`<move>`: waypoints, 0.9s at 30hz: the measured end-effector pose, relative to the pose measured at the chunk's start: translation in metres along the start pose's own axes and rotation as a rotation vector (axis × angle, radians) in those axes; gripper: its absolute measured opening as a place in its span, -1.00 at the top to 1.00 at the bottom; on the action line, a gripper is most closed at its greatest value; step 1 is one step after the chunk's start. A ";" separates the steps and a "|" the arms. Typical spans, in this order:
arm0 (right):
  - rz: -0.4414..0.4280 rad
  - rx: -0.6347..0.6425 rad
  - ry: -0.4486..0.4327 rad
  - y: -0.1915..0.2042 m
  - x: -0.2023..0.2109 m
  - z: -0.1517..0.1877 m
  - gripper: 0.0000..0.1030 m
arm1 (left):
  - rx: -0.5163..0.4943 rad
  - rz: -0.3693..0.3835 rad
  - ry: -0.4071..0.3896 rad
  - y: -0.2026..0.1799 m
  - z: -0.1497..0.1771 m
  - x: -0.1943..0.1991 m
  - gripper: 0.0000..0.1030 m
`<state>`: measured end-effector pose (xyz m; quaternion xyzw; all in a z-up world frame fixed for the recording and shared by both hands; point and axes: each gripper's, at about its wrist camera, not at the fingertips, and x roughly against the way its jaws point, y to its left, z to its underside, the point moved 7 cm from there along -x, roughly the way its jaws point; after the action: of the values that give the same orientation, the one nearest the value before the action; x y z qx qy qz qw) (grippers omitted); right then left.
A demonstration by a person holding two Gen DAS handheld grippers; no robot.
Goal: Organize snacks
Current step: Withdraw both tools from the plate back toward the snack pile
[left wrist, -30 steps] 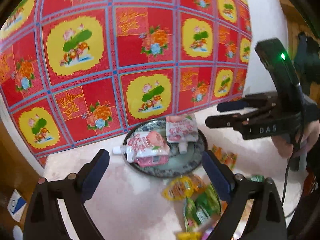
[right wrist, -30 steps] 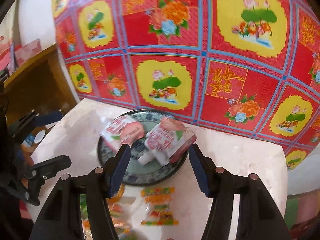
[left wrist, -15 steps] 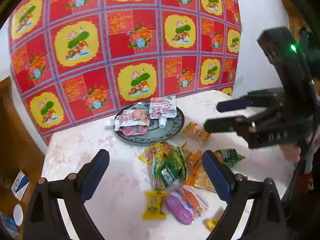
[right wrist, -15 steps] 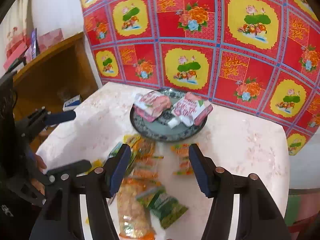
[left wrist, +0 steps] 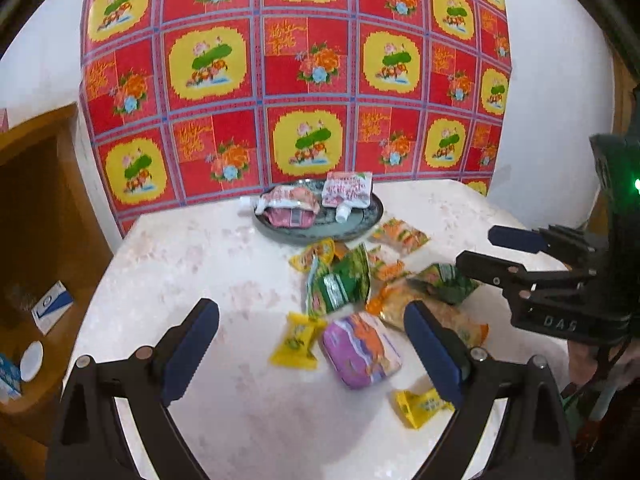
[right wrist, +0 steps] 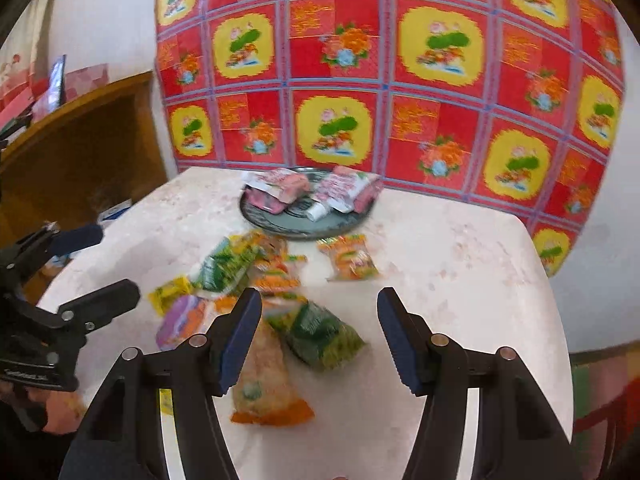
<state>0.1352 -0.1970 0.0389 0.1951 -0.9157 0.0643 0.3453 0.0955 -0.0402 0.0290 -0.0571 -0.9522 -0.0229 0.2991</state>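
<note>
A dark patterned plate [left wrist: 362,227] stands at the back of the white table with two pink spout pouches [left wrist: 288,204] [left wrist: 347,189] on it. In front of it lies a loose pile of snacks: green packs [left wrist: 340,284], an orange pack [right wrist: 264,392], a purple pack [left wrist: 360,354] and yellow candies [left wrist: 298,340]. My left gripper [left wrist: 312,344] hangs open above the purple pack and holds nothing. My right gripper [right wrist: 320,328] is open and empty over a green pack [right wrist: 320,338]. Each gripper shows in the other's view: the right gripper [left wrist: 478,248] and the left gripper [right wrist: 100,264].
A red and yellow floral cloth [left wrist: 300,80] hangs on the wall behind the table. A wooden cabinet [left wrist: 36,200] stands to the left, with a blue-and-white box [left wrist: 52,306] on its shelf. The table's right edge [right wrist: 552,320] drops off close by.
Both grippers have drawn back from the plate toward the near side of the table, so the snack pile has come into view. Both stay open and empty.
</note>
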 end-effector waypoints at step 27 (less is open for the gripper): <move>-0.133 -0.181 -0.032 -0.007 0.014 0.062 -0.20 | -0.040 0.315 -0.051 -0.030 0.061 0.018 -0.75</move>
<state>0.0905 -0.2233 0.0009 0.2243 -0.9082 -0.0447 0.3506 0.0426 -0.0637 -0.0105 -0.2123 -0.9382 0.0067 0.2733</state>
